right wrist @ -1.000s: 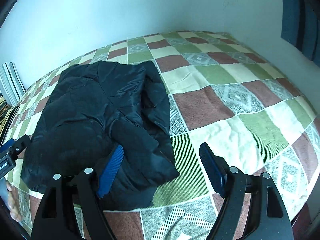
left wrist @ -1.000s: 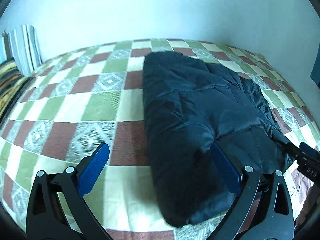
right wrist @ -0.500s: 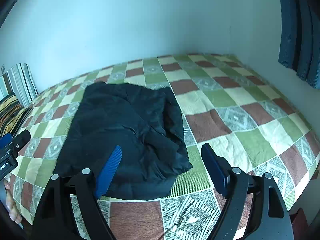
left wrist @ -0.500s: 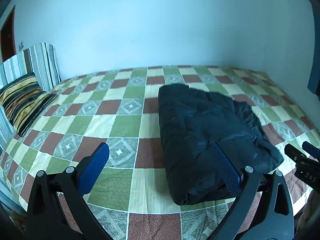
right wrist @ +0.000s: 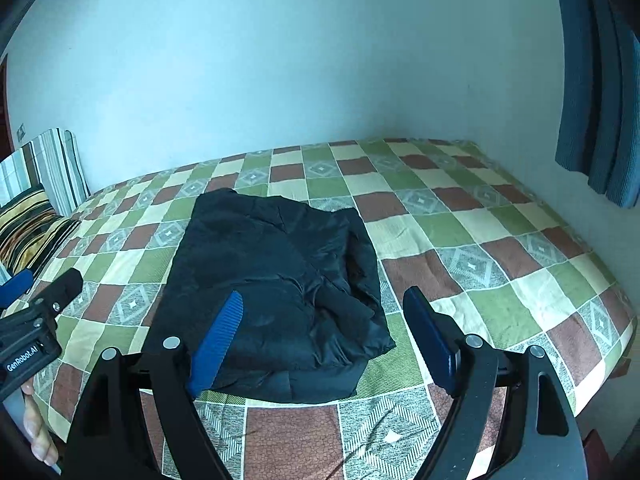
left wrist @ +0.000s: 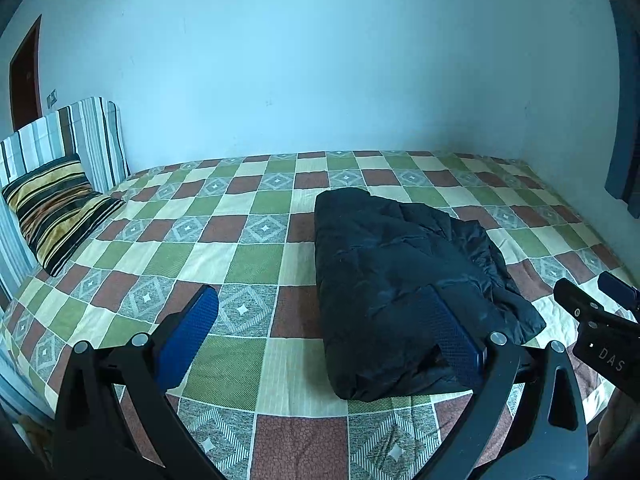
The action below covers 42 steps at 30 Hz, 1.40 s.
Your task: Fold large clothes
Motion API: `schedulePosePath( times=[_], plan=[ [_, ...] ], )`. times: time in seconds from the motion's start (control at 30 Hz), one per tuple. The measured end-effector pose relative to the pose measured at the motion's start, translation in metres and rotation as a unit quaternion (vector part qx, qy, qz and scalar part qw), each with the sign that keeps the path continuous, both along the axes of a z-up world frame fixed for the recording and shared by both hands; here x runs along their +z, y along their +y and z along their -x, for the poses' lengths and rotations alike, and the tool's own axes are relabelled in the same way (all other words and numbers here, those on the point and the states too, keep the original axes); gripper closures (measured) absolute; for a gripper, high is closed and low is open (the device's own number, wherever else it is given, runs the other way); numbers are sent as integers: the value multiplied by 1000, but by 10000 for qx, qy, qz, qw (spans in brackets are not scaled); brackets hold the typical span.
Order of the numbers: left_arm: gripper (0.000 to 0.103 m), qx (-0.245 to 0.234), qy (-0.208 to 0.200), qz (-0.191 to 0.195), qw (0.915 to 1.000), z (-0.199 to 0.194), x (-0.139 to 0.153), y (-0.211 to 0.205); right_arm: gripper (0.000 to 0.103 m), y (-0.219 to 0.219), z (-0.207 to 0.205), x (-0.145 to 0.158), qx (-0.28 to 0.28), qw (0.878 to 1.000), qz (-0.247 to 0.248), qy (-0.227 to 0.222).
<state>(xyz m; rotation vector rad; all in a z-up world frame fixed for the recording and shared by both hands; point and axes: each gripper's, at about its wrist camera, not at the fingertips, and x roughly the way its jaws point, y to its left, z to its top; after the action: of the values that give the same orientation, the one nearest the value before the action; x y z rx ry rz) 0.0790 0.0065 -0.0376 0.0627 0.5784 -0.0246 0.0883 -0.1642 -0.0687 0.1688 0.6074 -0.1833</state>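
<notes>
A black puffy jacket (left wrist: pixel 396 280) lies folded into a thick rectangle on the checked bedspread (left wrist: pixel 240 248); it also shows in the right wrist view (right wrist: pixel 276 280). My left gripper (left wrist: pixel 320 336) is open and empty, held above the bed's near edge in front of the jacket. My right gripper (right wrist: pixel 328 336) is open and empty, above the jacket's near right corner. Each gripper shows at the edge of the other's view: the right one (left wrist: pixel 596 328) and the left one (right wrist: pixel 36 312).
A striped pillow (left wrist: pixel 56 208) leans on a striped headboard cushion (left wrist: pixel 80 136) at the left. A pale wall (left wrist: pixel 320 80) runs behind the bed. A blue curtain (right wrist: pixel 596 80) hangs at the right. The bed's right edge (right wrist: pixel 624 320) drops off.
Both grippers have pulled back and up from the jacket, which now looks smaller and farther away. The jacket lies still, and more of the wall and pillows is in view.
</notes>
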Motion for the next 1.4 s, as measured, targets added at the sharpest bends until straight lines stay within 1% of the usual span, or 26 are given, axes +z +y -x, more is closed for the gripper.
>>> schedulePosePath(
  times=[0.43, 1.4],
  plan=[
    [2, 84, -15, 110, 9999, 6, 3, 6, 22, 3, 2, 3, 19, 10000, 9, -75],
    [2, 82, 12, 150, 9999, 5, 0, 8, 22, 8, 3, 5, 110, 9999, 65, -83]
  ],
)
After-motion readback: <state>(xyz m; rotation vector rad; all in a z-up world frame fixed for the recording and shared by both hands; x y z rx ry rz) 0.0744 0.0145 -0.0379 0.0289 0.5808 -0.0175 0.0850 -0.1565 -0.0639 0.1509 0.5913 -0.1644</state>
